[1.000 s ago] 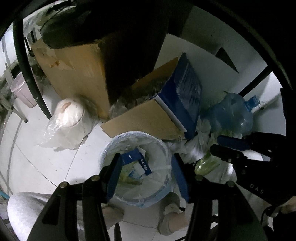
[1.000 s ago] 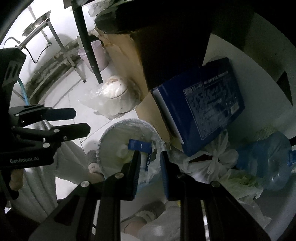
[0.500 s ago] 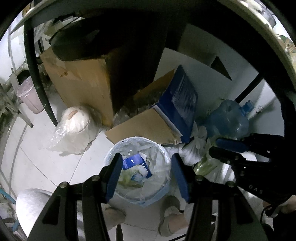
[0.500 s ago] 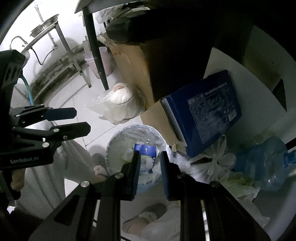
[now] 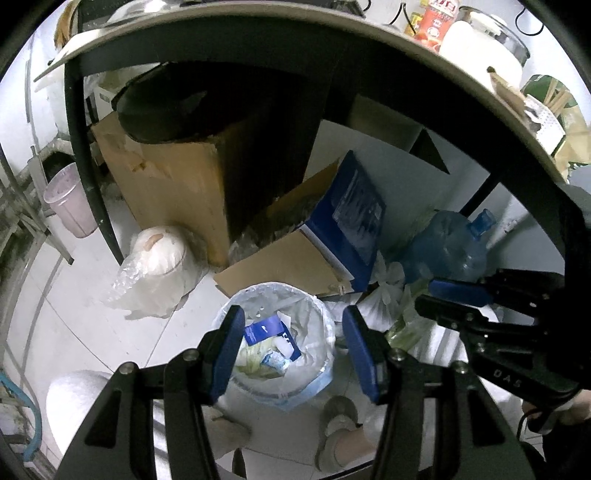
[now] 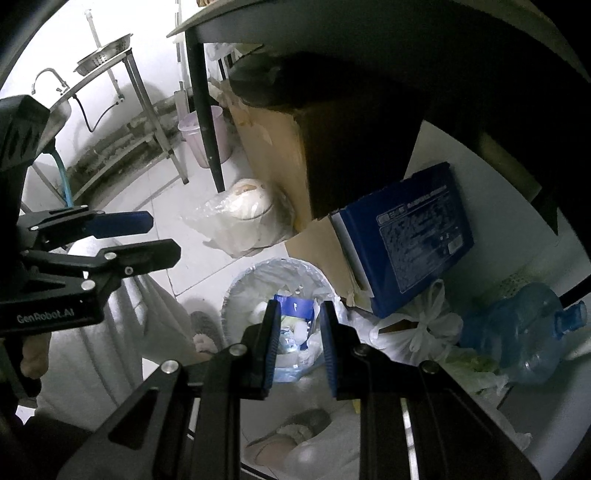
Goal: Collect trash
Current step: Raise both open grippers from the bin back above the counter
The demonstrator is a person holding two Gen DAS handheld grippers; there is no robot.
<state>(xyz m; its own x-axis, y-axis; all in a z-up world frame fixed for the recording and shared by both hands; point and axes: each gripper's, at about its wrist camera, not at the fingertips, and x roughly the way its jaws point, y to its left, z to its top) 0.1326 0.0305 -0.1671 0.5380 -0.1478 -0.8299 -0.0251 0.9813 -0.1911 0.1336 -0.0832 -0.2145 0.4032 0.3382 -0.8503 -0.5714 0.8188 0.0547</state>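
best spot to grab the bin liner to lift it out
Pinch the liner where it folds over the bin's rim, coming straight down from above. That folded edge is thin, loose plastic a narrow jaw can close on. The side toward the person looks freest; the far side crowds the cardboard and blue box.

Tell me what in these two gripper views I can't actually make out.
- Bottom of the trash bin, both views: wrappers and liner cover it.
- Print on the blue box, right wrist view: too small and blurred.
- Tied white bag contents: opaque plastic.
- Inside the cardboard box, both views: under the table, in shadow.
- Items on the table, left wrist view: cut by the edge.
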